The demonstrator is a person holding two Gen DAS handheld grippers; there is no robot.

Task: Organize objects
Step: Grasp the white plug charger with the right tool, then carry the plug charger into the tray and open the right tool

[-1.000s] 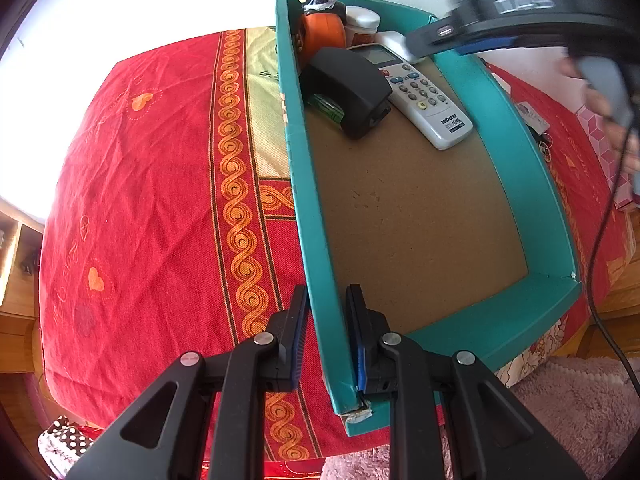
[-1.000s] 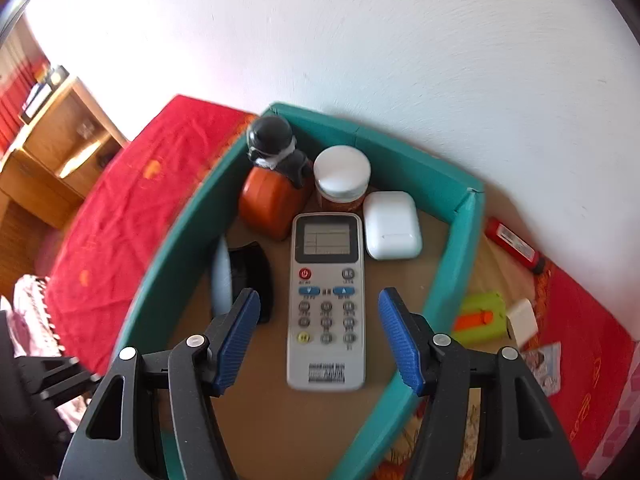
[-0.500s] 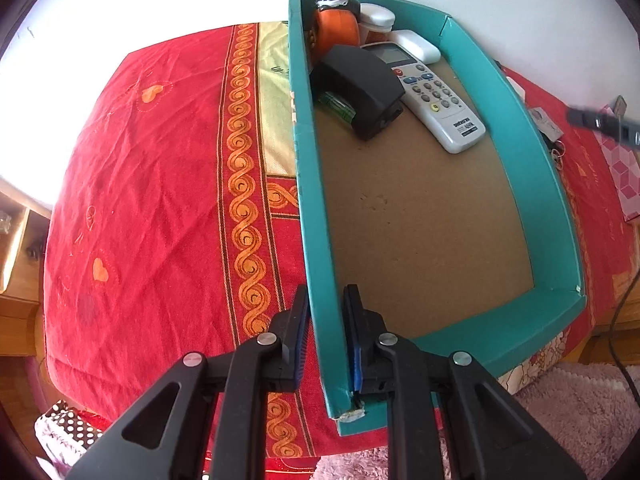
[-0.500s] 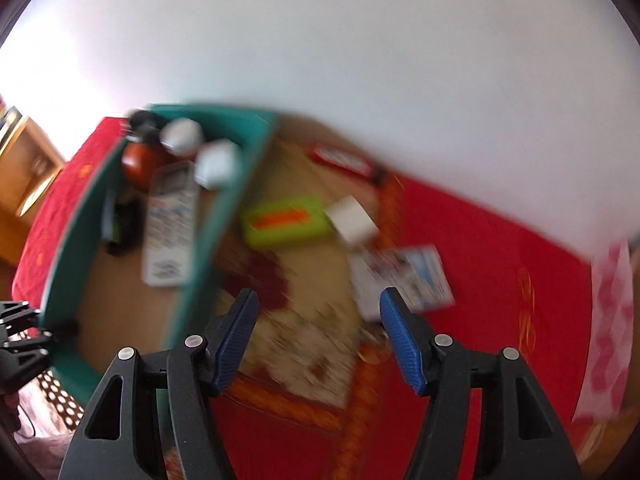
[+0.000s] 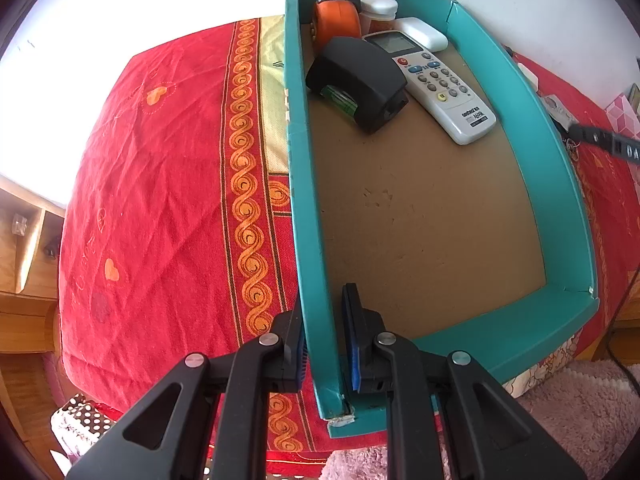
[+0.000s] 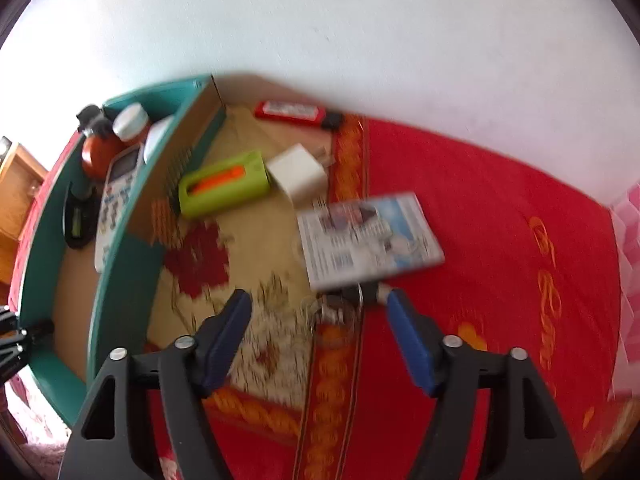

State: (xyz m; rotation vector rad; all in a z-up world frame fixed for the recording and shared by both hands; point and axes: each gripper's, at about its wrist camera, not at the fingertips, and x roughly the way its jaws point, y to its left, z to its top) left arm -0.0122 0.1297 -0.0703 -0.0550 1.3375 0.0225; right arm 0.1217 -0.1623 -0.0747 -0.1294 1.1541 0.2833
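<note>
teal box (image 5: 316, 240) wall sits clamped between the left gripper (image 5: 326, 344) pads at 6 o'clock; the right gripper (image 6: 318, 312) jaws are opening, empty, over a card (image 6: 368, 236) at 12 o'clock.

Both grippers are built pretty much the same: the left gripper (image 5: 324, 336) and right gripper (image 6: 318, 326) are made of matte black plastic, with triangular cut-outs in the arms, silver round screws at the joints, and blue ribbed pads fitted inside the fingers.

The tray's (image 5: 560, 184) near half lies bare; remote (image 5: 440, 88) and holder (image 5: 360, 80) crowd its far end.
</note>
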